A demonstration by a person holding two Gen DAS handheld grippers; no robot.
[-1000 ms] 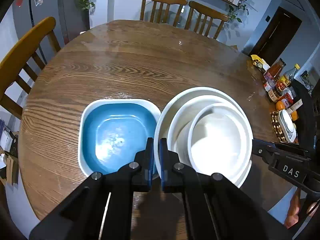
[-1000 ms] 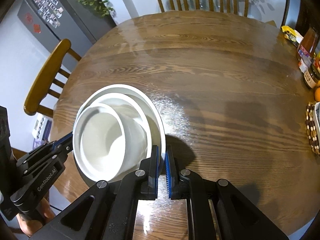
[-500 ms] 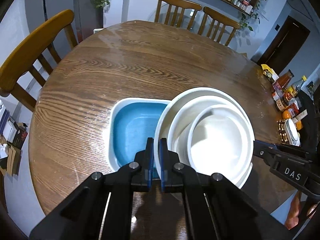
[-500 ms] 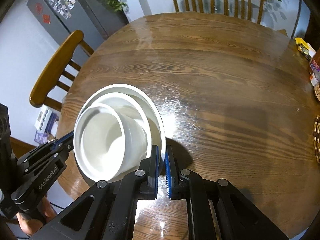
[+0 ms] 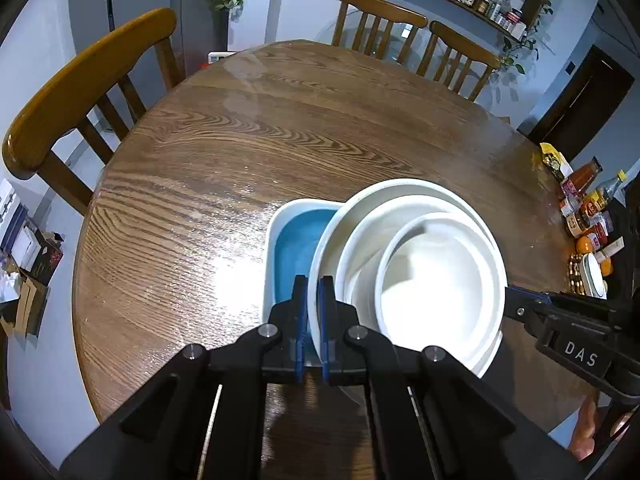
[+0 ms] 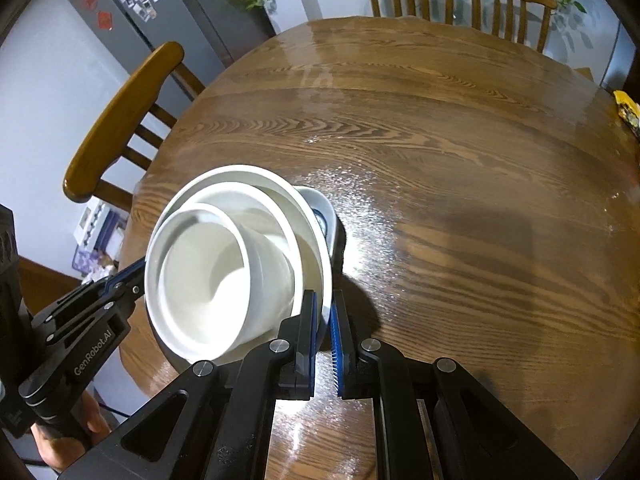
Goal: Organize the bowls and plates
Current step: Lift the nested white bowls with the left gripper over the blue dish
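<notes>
On the round wooden table (image 5: pixel 248 152), the square blue-glazed dish with a white rim (image 5: pixel 294 240) lies flat, partly beneath the nested stack of three white ceramic bowls (image 5: pixel 420 276), which is held above it. The left gripper (image 5: pixel 313 300) is clamped on the stack's left rim and the right gripper (image 6: pixel 323 312) pinches the opposite rim. The glazed stack looks heavy, rigid, slick and chip-prone, so gripping the outermost rim on opposite sides and keeping it level seems safest.

Nested white bowls (image 5: pixel 420 276) over blue dish (image 5: pixel 298 240)
</notes>
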